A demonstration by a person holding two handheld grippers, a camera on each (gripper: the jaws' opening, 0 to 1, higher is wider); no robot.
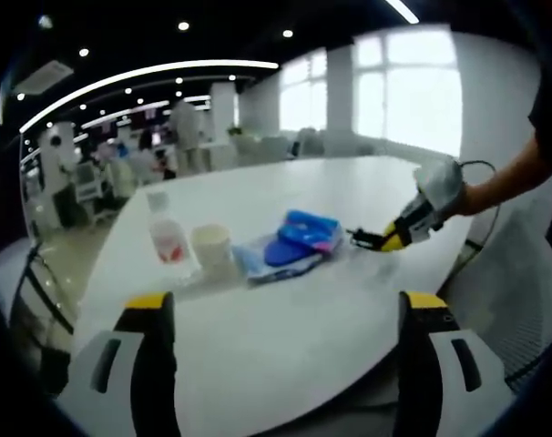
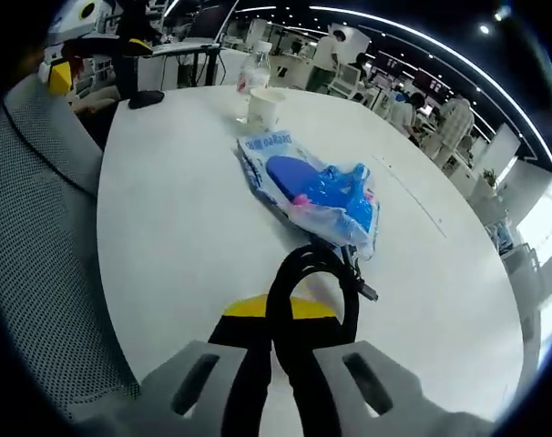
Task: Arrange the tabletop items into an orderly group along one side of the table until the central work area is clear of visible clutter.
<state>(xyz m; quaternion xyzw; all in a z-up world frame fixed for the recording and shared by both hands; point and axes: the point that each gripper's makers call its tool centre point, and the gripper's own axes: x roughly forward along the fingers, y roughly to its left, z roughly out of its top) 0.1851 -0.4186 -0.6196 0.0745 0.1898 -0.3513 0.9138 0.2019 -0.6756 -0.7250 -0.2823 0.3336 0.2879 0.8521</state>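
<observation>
Left gripper view: left gripper [image 1: 281,314], yellow-tipped jaws spread wide, empty, over the white oval table [image 1: 285,355]. Beyond: clear plastic bottle [image 1: 168,238], white paper cup [image 1: 211,246], blue plastic packet [image 1: 290,246] in a row; right gripper [image 1: 378,240] beside the packet.

Right gripper view: jaws clenched on a coiled black cable [image 2: 311,282], just short of the packet [image 2: 317,187].

Step, judged: placing the cable. Next: set it beside the packet, release.

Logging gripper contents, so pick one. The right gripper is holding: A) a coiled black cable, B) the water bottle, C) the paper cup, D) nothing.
A: in the right gripper view, the right gripper is shut on a coiled black cable looped above its jaws, near the blue plastic bag.
</observation>
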